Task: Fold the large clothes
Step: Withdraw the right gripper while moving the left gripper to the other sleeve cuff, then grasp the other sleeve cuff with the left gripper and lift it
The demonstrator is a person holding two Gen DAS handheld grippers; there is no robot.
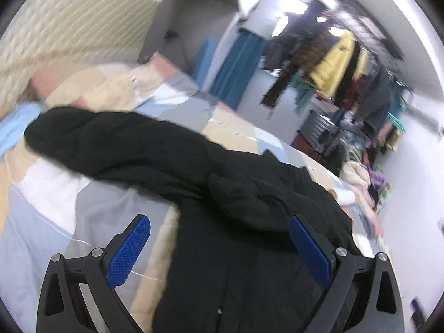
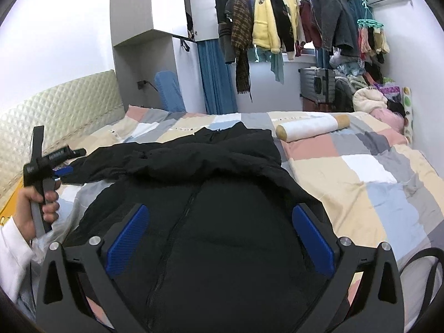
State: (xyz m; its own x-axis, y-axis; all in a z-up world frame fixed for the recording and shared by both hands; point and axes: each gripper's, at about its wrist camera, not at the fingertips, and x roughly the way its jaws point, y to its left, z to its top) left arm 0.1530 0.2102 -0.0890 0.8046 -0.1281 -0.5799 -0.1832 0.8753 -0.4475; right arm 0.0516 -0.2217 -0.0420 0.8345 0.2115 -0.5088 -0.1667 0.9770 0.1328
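Observation:
A large black padded jacket point(image 2: 222, 208) lies front up on the patchwork bed point(image 2: 360, 172), its zip running down the middle. One sleeve is folded across its upper part. In the left wrist view the jacket point(image 1: 236, 208) fills the lower middle, with a sleeve stretching to the upper left. My left gripper point(image 1: 219, 230) is open and empty just above the jacket body; it also shows in the right wrist view point(image 2: 65, 170) near the sleeve end at the left. My right gripper point(image 2: 220, 222) is open and empty over the jacket's chest.
A rolled white bolster point(image 2: 313, 127) lies on the bed beyond the jacket. A quilted headboard point(image 2: 61, 111) stands at the left. A rail of hanging clothes point(image 2: 291, 19), a suitcase point(image 2: 319, 83) and a clothes pile point(image 2: 371, 97) stand beyond the bed.

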